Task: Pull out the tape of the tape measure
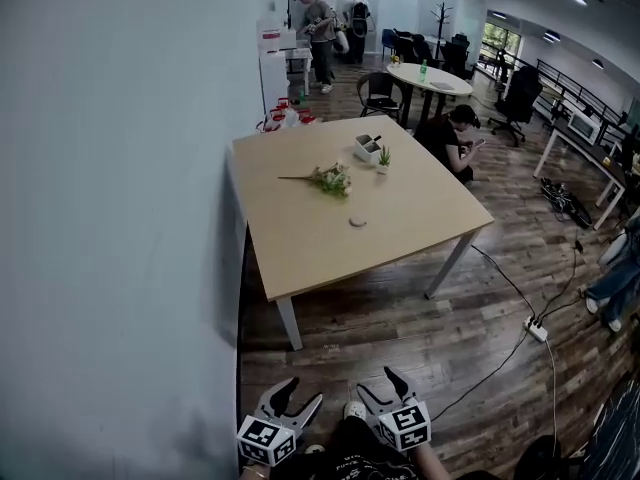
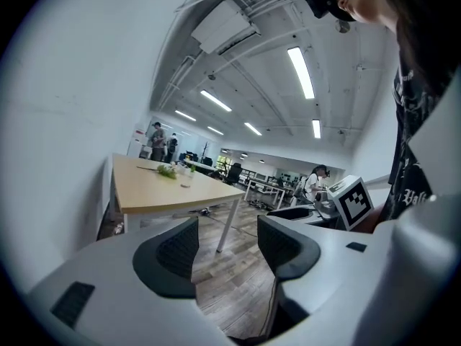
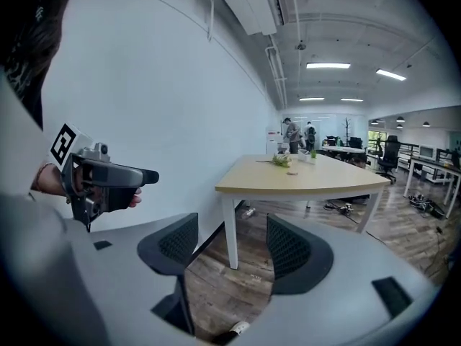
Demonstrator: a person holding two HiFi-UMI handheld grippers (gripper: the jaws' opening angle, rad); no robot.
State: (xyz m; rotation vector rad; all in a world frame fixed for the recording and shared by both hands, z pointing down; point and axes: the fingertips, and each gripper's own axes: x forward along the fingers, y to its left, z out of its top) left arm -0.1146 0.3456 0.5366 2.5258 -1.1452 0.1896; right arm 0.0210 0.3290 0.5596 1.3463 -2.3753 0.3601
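Well, in the head view the person stands back from the bench (image 1: 300, 253), with both tools held low against the body. The left claw (image 1: 303, 393) and the right claw (image 1: 377, 384) sit side by side at the near edge. Each has its jaws apart and nothing between them, with only wooden floor (image 1: 400, 328) beyond. The tape measure (image 1: 357, 221), a small pale round disc, lies flat near the middle of the bench, on the near side of a sprig of flowers (image 1: 331, 178). Farther back on the bench stand a white holder (image 1: 366, 148) and a tiny potted plant (image 1: 384, 157). Right of the bench a person (image 1: 452, 138) crouches on the floor, and a power strip (image 1: 537, 330) lies on the boards at the right.

Seen in the left gripper view, the left claw (image 2: 227, 245) has its jaws spread wide, with bare floorboards showing in the gap. The bench (image 2: 155, 193) stands off to the far left, and the tape measure (image 2: 185, 185) is a speck on it just beside the flowers (image 2: 166, 170).

Over in the right gripper view, the right claw (image 3: 232, 249) is likewise parted and empty. The bench (image 3: 310, 181) stands far ahead with the tape measure (image 3: 291, 173) on top, well apart from both claws. The left claw (image 3: 140, 176) shows side-on at the left, against the white wall (image 3: 166, 85).
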